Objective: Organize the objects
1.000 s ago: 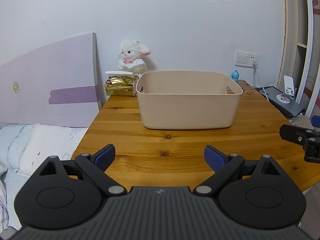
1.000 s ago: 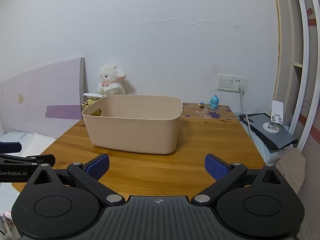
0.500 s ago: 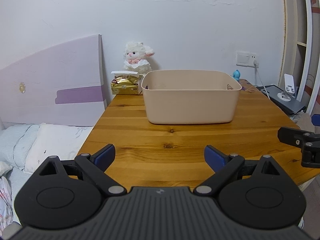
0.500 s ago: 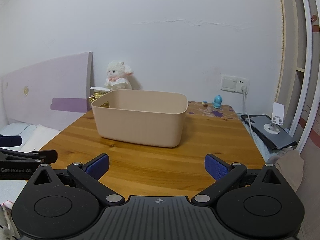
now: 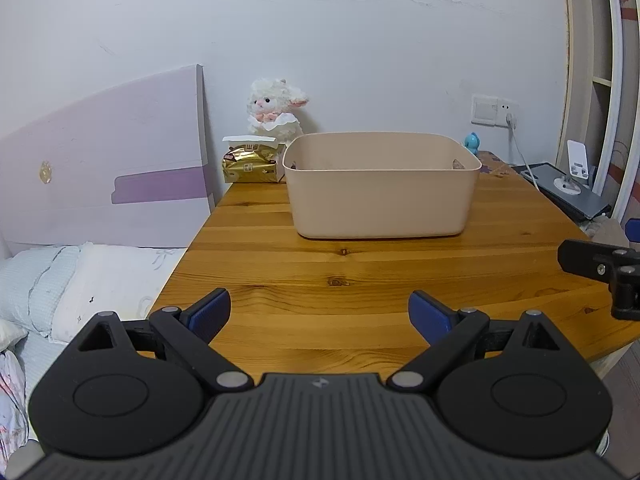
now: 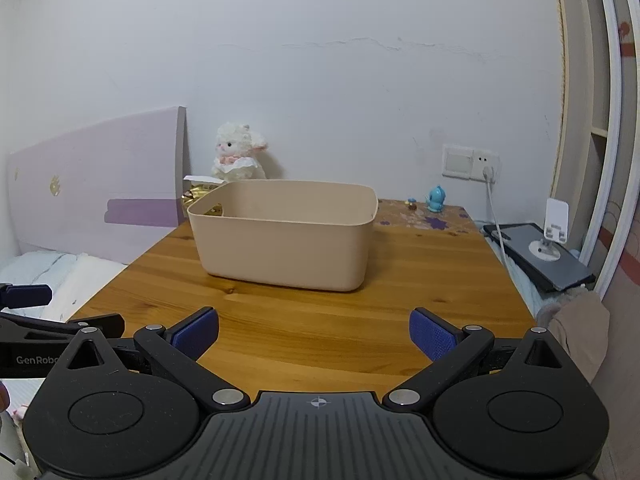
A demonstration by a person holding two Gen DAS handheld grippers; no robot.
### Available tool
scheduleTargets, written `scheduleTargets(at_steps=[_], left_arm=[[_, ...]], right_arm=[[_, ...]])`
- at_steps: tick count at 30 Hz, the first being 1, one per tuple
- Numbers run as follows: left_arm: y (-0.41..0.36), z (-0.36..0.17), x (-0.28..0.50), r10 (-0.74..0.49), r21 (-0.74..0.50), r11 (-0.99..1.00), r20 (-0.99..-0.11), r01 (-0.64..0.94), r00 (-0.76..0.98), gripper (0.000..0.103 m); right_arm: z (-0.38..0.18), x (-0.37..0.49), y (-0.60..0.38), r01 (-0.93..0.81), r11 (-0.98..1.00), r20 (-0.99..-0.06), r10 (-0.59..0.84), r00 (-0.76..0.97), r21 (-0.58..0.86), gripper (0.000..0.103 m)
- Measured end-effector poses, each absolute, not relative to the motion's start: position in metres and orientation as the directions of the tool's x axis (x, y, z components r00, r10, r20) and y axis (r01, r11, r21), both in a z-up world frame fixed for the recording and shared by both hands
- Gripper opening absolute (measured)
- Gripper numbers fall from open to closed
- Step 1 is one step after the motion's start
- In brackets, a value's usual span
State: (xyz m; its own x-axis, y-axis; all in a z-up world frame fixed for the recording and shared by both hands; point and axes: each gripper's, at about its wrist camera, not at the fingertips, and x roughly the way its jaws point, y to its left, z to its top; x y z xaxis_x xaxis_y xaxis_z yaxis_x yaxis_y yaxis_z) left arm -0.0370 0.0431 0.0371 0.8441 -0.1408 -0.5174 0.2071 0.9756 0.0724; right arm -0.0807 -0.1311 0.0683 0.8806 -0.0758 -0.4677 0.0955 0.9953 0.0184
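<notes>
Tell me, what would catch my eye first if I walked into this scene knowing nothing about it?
Probably the big beige plastic bin, standing alone in the middle of the wooden table. Behind it, by the wall, a fluffy white toy lamb sits beside a gold packet. Up close, the left gripper and right gripper each hold their blue-padded jaws wide open, grasping nothing.

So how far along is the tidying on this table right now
Hard to call anything done: the beige bin sits mid-table, and its contents are mostly hidden behind its wall. Nothing is in hand; the left tool and right tool are both open and empty, short of the bin. Possibly left to sort: the gold packet, plush lamb and blue figurine sit outside it.
</notes>
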Motion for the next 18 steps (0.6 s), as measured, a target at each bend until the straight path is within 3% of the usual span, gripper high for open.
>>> scheduleTargets(at_steps=[18], left_arm=[[0.041, 0.036, -0.032, -0.117, 0.076, 0.980, -0.524, 0.183, 0.844, 0.096]], right_arm=[[0.053, -0.071, -0.138, 0.104, 0.994, -0.507, -0.074, 0.859, 0.031, 0.103]])
